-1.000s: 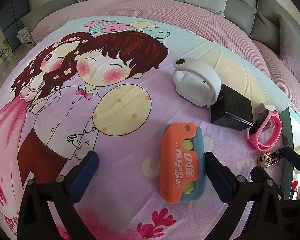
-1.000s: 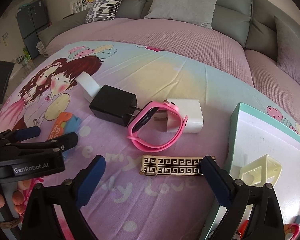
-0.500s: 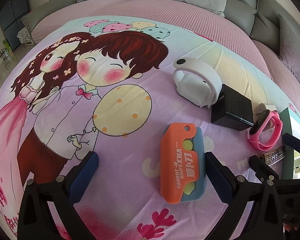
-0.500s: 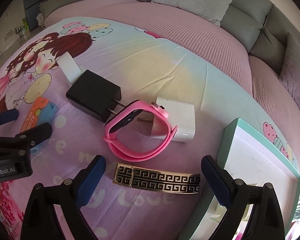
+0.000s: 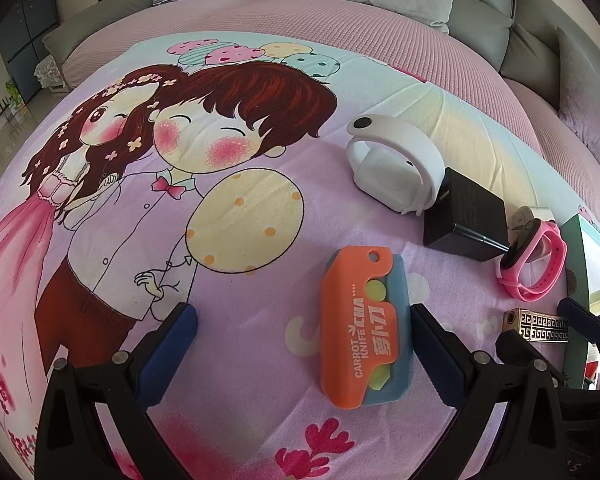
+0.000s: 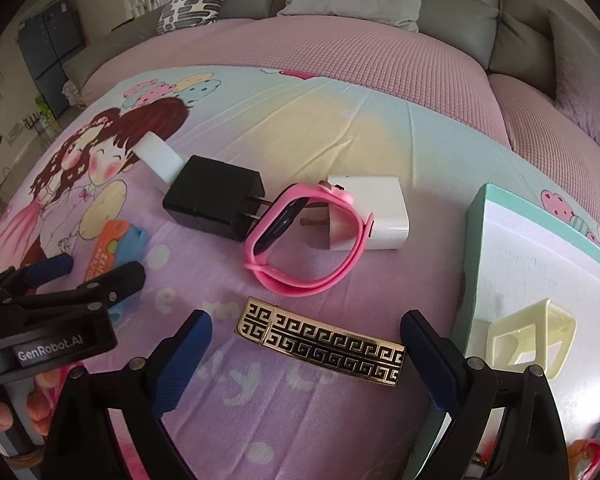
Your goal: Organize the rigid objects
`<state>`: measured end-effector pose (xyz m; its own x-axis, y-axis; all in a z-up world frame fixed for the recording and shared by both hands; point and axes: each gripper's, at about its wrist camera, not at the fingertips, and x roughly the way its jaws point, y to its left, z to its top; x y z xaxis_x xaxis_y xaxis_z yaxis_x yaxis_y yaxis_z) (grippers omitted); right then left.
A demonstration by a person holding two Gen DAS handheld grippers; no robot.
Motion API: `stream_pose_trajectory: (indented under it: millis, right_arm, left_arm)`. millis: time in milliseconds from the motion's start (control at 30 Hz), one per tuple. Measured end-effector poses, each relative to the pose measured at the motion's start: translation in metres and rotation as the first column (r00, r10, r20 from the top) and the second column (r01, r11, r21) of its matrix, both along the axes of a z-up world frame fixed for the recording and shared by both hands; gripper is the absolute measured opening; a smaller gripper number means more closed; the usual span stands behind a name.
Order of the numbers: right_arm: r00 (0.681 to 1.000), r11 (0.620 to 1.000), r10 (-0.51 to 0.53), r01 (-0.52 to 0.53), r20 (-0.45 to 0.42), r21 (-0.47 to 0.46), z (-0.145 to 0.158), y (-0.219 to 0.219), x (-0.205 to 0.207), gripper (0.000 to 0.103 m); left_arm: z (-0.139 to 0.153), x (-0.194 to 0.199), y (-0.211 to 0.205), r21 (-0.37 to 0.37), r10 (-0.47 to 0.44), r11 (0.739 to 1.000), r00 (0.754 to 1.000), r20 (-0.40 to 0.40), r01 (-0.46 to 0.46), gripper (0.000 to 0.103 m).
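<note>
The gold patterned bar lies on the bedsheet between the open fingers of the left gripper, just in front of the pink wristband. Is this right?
Not quite: it is the right gripper, not the left. The right wrist view shows the gold patterned bar lying on the bedsheet between its open fingers, just in front of the pink wristband. The left gripper is by the orange carrot knife.

Even, soft daylight with faint shadows and no glare; both fisheye views bow strongly and darken to black at the corners, the right wrist view slightly softer.
</note>
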<state>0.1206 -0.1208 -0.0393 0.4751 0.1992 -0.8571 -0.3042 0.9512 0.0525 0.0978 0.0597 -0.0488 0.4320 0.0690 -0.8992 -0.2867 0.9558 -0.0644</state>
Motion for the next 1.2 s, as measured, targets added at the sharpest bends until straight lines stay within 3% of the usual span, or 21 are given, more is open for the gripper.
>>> stream_pose_trajectory:
  millis: [100, 267, 533, 667, 833, 1033, 1200]
  right_arm:
    - [0.996, 0.996, -0.093, 0.093, 0.01, 0.0, 0.002, -0.002, -0.004, 0.089]
    - [0.981, 0.981, -0.195, 0.195, 0.017, -0.002, 0.001, -0.001, -0.01, 0.088]
    - [0.972, 0.971, -0.231, 0.233, 0.04, -0.054, -0.007, 0.006, -0.017, 0.086]
    - [0.968, 0.967, -0.248, 0.25, 0.046, -0.052, -0.007, 0.007, -0.018, 0.086]
    - [0.965, 0.965, -0.257, 0.259, 0.048, -0.041, -0.006, 0.006, -0.022, 0.086]
    - [0.962, 0.962, -0.271, 0.272, 0.043, -0.022, -0.004, 0.004, -0.027, 0.085]
    - [0.958, 0.958, -0.285, 0.285, 0.033, 0.022, 0.0, -0.002, -0.035, 0.085]
  left_arm:
    - [0.0, 0.0, 0.0, 0.004, -0.002, 1.0, 1.0, -0.001, 0.002, 0.103]
    - [0.0, 0.001, 0.0, 0.012, 0.0, 1.0, 1.0, 0.001, 0.0, 0.101]
    - [0.003, 0.0, 0.004, 0.03, 0.0, 1.0, 1.0, 0.011, -0.001, 0.093]
    - [0.006, -0.001, 0.007, 0.043, 0.0, 0.999, 1.0, 0.022, -0.001, 0.079]
    - [0.013, -0.003, 0.007, 0.036, 0.0, 0.999, 0.999, 0.05, -0.002, 0.045]
    - [0.014, -0.004, 0.005, 0.036, 0.001, 0.999, 0.999, 0.051, -0.003, 0.044]
    - [0.019, -0.006, 0.007, -0.016, 0.006, 1.0, 0.997, 0.074, -0.004, 0.044]
